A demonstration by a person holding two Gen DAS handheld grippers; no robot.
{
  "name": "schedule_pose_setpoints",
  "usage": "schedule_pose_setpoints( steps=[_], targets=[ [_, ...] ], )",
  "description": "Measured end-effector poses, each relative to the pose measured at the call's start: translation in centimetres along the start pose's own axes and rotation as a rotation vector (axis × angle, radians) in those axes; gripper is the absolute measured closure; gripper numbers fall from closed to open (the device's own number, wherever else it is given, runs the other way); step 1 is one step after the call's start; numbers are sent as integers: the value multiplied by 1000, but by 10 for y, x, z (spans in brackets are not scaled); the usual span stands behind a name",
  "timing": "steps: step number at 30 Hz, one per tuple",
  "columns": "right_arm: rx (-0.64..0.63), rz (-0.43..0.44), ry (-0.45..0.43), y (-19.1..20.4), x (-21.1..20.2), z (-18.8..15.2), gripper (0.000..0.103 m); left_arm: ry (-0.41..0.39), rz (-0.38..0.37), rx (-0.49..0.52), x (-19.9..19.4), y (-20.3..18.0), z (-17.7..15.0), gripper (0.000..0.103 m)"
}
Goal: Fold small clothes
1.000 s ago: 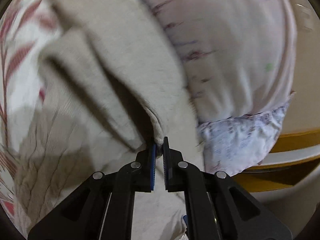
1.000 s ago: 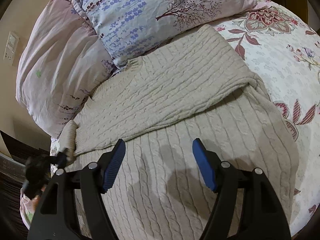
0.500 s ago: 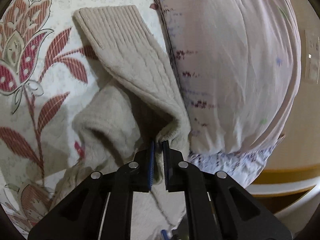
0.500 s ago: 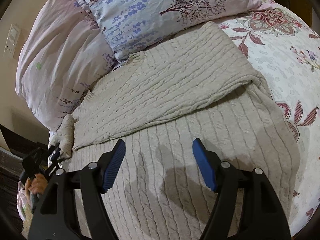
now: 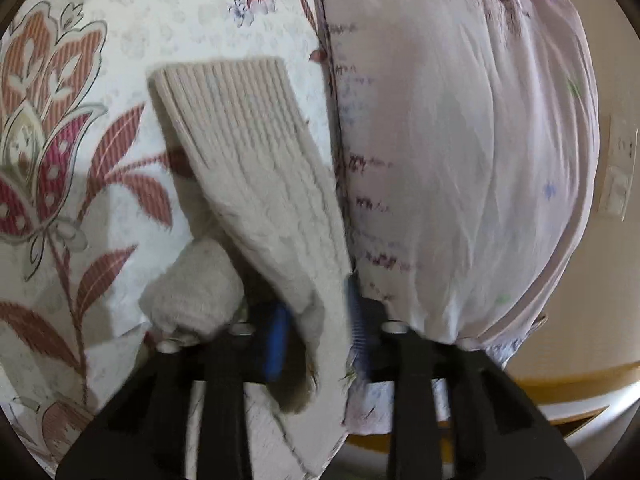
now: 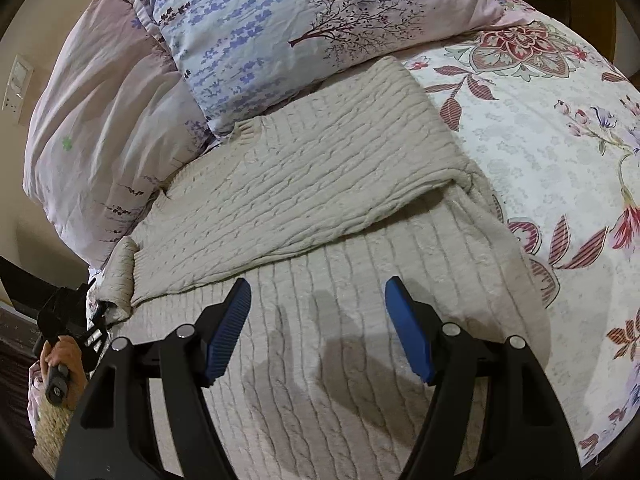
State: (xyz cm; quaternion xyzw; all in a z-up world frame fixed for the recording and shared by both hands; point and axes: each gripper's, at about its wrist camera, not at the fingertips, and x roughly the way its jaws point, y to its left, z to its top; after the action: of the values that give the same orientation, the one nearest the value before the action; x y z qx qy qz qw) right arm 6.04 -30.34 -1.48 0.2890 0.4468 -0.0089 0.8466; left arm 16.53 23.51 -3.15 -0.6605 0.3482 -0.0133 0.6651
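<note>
Sweater point(image 6: 320, 208): beige cable knit, lying on the bed point(image 6: 540, 128), its upper part against the pillows; one side folded across the body, the fold's edge running from lower left to the right edge. Sleeve point(image 5: 248, 168): same knit, ribbed cuff farthest from the left-wrist camera, lying on the floral bedspread just beside the pink pillow point(image 5: 460, 140); its near end is bunched and passes between the fingers of the left gripper point(image 5: 316, 336). Left gripper: black with blue pads, jaws parted with the knit loose between them, the picture blurred there; in the right-wrist view it sits at the sweater's left edge by the sleeve, held by the person's hand point(image 6: 60, 360). Right gripper point(image 6: 318, 328): black, blue pads, jaws spread wide and holding nothing, hovering over the lower body of the sweater, its shadow on the knit below. Blue pillow point(image 6: 280, 32): lavender and tree print, overlapping the pink pillow, touching the sweater's collar. Switch plate point(image 6: 18, 80): on the wall at far left, beyond the pink pillow.
</note>
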Motion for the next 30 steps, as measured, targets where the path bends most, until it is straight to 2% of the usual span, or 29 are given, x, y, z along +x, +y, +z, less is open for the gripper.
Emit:
schedule_pose_setpoints(
  steps=[3,6,9,11,12,13,14,17,18,20,21,22,23,25,27,30],
  targets=[
    [-7,-3,2,-2,0,1,34,-4,-9,67,1,-16,-5,96],
    [-6,-3,-1,-5,-1,2,34,45,-34,245,15,-55,-33,96],
    [-8,-2,-5,-7,-2,4,34,112,-9,451,34,-89,-69,96],
    [-9,-4,-10,-8,-4,5,34,174,54,671,54,-112,-112,96],
    [-10,-5,-12,-9,-5,6,34,192,82,749,61,-117,-129,96],
    [-9,-5,-12,-10,-5,7,34,222,137,881,74,-122,-156,96],
    [-7,-6,-12,-12,-5,8,34,247,178,962,83,-123,-175,96],
    [3,-10,-10,-16,-5,12,34,379,321,1239,112,-104,-235,96],
    [5,-7,-8,-17,-4,15,34,419,391,1349,122,-94,-257,96],
    [1,0,-11,-14,-4,20,34,431,467,1467,131,-84,-277,93],
    [-9,11,-14,-10,-4,24,34,423,481,1529,127,-79,-284,89],
    [-21,21,-15,-5,-3,27,34,424,465,1544,121,-78,-285,76],
    [-36,31,-15,0,-2,31,35,427,438,1538,112,-79,-282,53],
    [-79,61,-5,16,4,39,41,385,411,1516,91,-80,-271,31],
    [-138,91,10,38,11,46,45,319,427,1492,73,-83,-254,31],
    [-280,106,21,84,23,49,45,204,525,1394,43,-75,-218,31]
  ],
)
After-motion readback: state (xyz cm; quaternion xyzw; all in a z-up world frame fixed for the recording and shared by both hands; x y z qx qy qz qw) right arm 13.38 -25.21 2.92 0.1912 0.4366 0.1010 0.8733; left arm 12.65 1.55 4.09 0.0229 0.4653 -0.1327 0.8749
